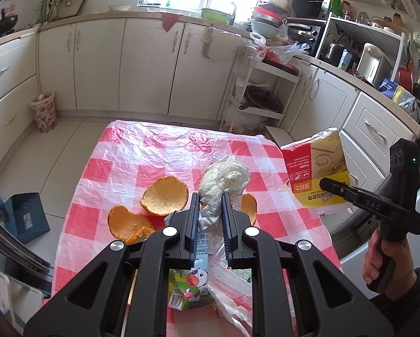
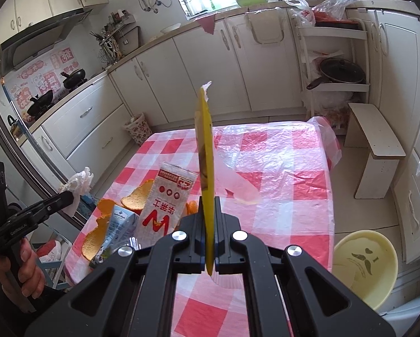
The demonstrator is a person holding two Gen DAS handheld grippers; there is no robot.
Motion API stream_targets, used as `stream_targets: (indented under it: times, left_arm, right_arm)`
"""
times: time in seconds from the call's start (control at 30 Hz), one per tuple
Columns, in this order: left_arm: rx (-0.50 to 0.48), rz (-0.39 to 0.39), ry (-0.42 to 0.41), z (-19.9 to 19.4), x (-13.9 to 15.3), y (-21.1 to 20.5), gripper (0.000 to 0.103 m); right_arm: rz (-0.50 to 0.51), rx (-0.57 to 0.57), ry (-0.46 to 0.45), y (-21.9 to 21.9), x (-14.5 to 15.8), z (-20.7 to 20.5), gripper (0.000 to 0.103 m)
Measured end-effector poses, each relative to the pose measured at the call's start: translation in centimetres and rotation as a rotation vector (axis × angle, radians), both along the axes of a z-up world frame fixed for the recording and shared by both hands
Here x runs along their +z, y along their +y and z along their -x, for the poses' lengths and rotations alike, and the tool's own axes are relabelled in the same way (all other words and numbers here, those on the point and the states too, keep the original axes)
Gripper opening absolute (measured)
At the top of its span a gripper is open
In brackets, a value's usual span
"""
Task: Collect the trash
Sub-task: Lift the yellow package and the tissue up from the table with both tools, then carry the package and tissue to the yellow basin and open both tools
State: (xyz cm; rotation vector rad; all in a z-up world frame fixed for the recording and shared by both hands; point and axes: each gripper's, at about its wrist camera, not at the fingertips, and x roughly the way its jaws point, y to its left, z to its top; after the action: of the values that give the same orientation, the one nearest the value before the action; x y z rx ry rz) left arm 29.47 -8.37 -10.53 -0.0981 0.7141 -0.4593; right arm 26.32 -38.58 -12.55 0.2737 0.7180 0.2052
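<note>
**Both hand-held grippers carry trash above the checked counter**

The left hand-held gripper (image 1: 210, 196) is nearly closed, its 2 fingers pinching a crumpled white tissue wad (image 1: 224, 181) that bulges out beyond the tips, lifted above the counter (image 1: 159, 151) with its red-and-white checked plastic cover. The right hand-held gripper (image 2: 208, 202) is clamped fully onto a yellow-and-red snack bag (image 2: 205, 146), which stands edge-on between the fingers in its own view; from the left wrist view the same bag (image 1: 319, 165) hangs to the right of the tissue, beyond the counter's right edge.

Left on the counter, near the left hand-held gripper: 3 pieces of orange peel (image 1: 165, 196), a small milk carton (image 1: 191, 286) with a cartoon cow, and a white-and-red flat packet (image 2: 165, 199) leaning over the carton. A clear plastic bag (image 1: 232, 295) lies at the near edge.

The left gripper's own body covers most of the carton and part of 1 peel. The snack bag's print cannot be read from the right wrist view, since only its thin edge faces the camera. A yellow basin (image 2: 364, 269) on the floor at the near right is cut off by the lens rim.
</note>
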Motion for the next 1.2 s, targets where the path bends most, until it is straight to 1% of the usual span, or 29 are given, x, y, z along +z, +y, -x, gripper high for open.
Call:
stream_targets:
  times: [0.13,0.27,0.37,0.47,0.5,0.57,0.67,0.7,0.77,0.8,0.83,0.87,0.9,0.97,1.0,1.07,1.1,1.13,1.17,1.2]
  left_arm:
    - [-0.024,0.01,-0.002,0.0,0.3,-1.1,0.013]
    - [-0.069,0.016,-0.007,0.3,0.4,-3.4,0.013]
    - [-0.107,0.015,-0.002,0.5,0.2,-5.5,0.013]
    - [-0.137,0.009,0.006,0.7,-0.2,-7.5,0.013]
    - [-0.149,0.007,0.011,0.8,-0.4,-8.3,0.013]
    - [-0.168,0.001,0.022,0.9,-0.8,-9.6,0.013]
    - [-0.206,-0.005,0.041,1.2,-1.6,-11.8,0.013]
    - [-0.217,-0.008,0.046,1.3,-1.8,-12.3,0.013]
    - [-0.245,-0.008,0.063,1.5,-2.3,-13.7,0.013]
    - [-0.258,-0.009,0.07,1.6,-2.4,-14.3,0.013]
    - [-0.27,-0.014,0.076,1.8,-2.6,-14.8,0.013]
    - [-0.283,-0.024,0.082,2.1,-2.8,-15.4,0.013]
    - [-0.296,-0.03,0.09,2.4,-3.1,-16.1,0.013]
    - [-0.325,-0.032,0.112,2.8,-3.4,-17.3,0.013]
    - [-0.34,-0.034,0.126,3.0,-3.6,-18.3,0.013]
    - [-0.379,-0.028,0.162,3.3,-4.0,-20.5,0.013]
    - [-0.401,-0.028,0.182,3.7,-4.2,-22.2,0.013]
    - [-0.417,-0.028,0.199,3.8,-4.4,-23.3,0.013]
    - [-0.441,-0.026,0.231,4.0,-4.8,-25.2,0.013]
    - [-0.459,-0.028,0.255,4.2,-5.2,-27.0,0.013]
  right_arm:
    - [0.013,-0.058,0.023,-2.1,-1.0,0.4,0.005]
    - [0.011,-0.159,0.059,-6.2,-2.3,1.7,0.005]
    - [0.018,-0.254,0.103,-9.9,-3.7,3.0,0.005]
    - [0.014,-0.344,0.181,-13.6,-5.9,4.2,0.005]
    - [0.013,-0.358,0.212,-14.4,-6.7,4.4,0.005]
    - [0.0,-0.389,0.29,-16.3,-9.2,4.7,0.005]
    - [-0.029,-0.406,0.416,-17.7,-13.3,4.1,0.005]
    - [-0.022,-0.408,0.447,-17.7,-14.4,3.9,0.005]
    - [-0.01,-0.391,0.542,-18.0,-17.2,3.0,0.006]
    - [0.0,-0.396,0.581,-18.1,-18.4,2.9,0.017]
    - [0.004,-0.41,0.608,-18.4,-19.2,2.9,0.041]
    - [0.0,-0.428,0.613,-18.8,-19.4,2.9,0.048]
    - [-0.021,-0.461,0.606,-19.5,-19.1,3.3,0.05]
    - [-0.096,-0.504,0.543,-20.9,-16.8,4.2,0.05]
    - [-0.12,-0.514,0.499,-21.3,-15.3,4.4,0.05]
    - [-0.163,-0.518,0.36,-21.8,-10.6,5.4,0.054]
    - [-0.168,-0.516,0.306,-21.8,-8.8,5.7,0.06]
    - [-0.162,-0.508,0.235,-21.6,-6.2,6.4,0.066]
    - [-0.144,-0.499,0.182,-21.2,-4.4,6.9,0.069]
    - [-0.105,-0.488,0.12,-20.7,-2.1,7.6,0.074]
